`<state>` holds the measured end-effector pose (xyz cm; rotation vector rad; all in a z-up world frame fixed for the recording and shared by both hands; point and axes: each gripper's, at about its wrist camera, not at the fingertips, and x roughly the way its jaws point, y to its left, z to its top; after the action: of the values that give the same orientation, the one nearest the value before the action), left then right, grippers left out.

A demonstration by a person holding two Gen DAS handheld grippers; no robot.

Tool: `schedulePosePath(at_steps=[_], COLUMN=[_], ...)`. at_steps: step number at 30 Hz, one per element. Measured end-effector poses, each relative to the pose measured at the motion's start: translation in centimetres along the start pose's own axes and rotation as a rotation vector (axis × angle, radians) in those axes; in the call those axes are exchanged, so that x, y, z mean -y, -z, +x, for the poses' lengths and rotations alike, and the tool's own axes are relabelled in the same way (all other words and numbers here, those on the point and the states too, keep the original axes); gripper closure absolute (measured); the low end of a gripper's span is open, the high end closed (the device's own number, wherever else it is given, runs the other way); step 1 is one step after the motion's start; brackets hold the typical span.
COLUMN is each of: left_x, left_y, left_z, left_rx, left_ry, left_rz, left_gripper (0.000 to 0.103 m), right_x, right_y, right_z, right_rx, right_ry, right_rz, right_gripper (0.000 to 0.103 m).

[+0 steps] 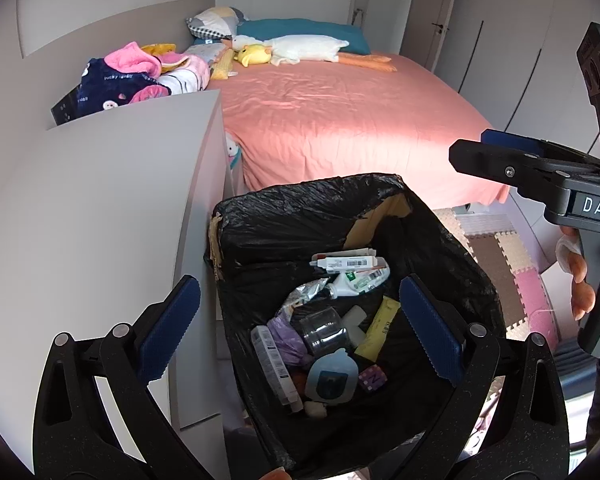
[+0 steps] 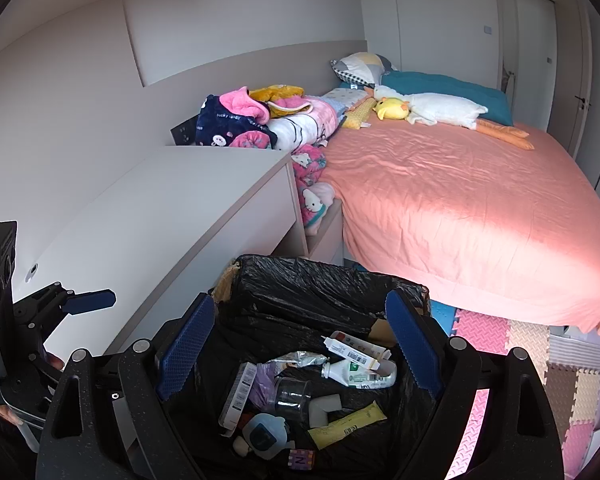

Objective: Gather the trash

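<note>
A box lined with a black trash bag (image 1: 300,208) (image 2: 320,280) stands on the floor between the cabinet and the bed. Inside lie a white tube (image 1: 352,280) (image 2: 360,372), a clear plastic cup (image 1: 324,328) (image 2: 292,394), a yellow packet (image 1: 380,328) (image 2: 348,424), a barcoded box and other small scraps. My left gripper (image 1: 300,328) hovers over the bag, open, its blue pads bare. My right gripper (image 2: 300,344) hangs above the same bag, open and holding nothing. In the left wrist view, a finger (image 1: 480,156) of the right gripper shows at the right edge.
A pale cabinet (image 1: 120,200) (image 2: 180,208) stands left of the bag. Behind it are a bed with a pink sheet (image 1: 340,120) (image 2: 460,200), plush toys and a pile of clothes (image 2: 260,120). Coloured foam mats (image 1: 512,272) (image 2: 540,360) cover the floor on the right.
</note>
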<state>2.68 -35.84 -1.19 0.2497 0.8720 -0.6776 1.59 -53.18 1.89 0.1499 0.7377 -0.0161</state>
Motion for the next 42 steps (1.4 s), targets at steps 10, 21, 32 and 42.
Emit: schedulePosePath(at_steps=[10, 21, 32, 42], left_x=[0.48, 0.79, 0.58, 0.28], left_y=[-0.07, -0.04, 0.05, -0.08], left_z=[-0.14, 0.02, -0.04, -0.34], left_rx=[0.006, 0.002, 0.008, 0.021], left_ry=[-0.017, -0.016, 0.006, 0.007], left_rz=[0.031, 0.045, 0.035, 0.010], left_gripper=[0.006, 0.006, 0.006, 0.006], right_x=[0.09, 0.37, 0.53, 0.56], right_y=[0.19, 0.26, 0.32, 0.32], right_z=[0.05, 0.09, 0.19, 0.19], right_rx=[-0.001, -0.005, -0.015, -0.016], right_ry=[0.005, 0.010, 0.011, 0.011], right_rz=[-0.002, -0.003, -0.001, -0.001], right_gripper=[0.016, 0.016, 0.016, 0.016])
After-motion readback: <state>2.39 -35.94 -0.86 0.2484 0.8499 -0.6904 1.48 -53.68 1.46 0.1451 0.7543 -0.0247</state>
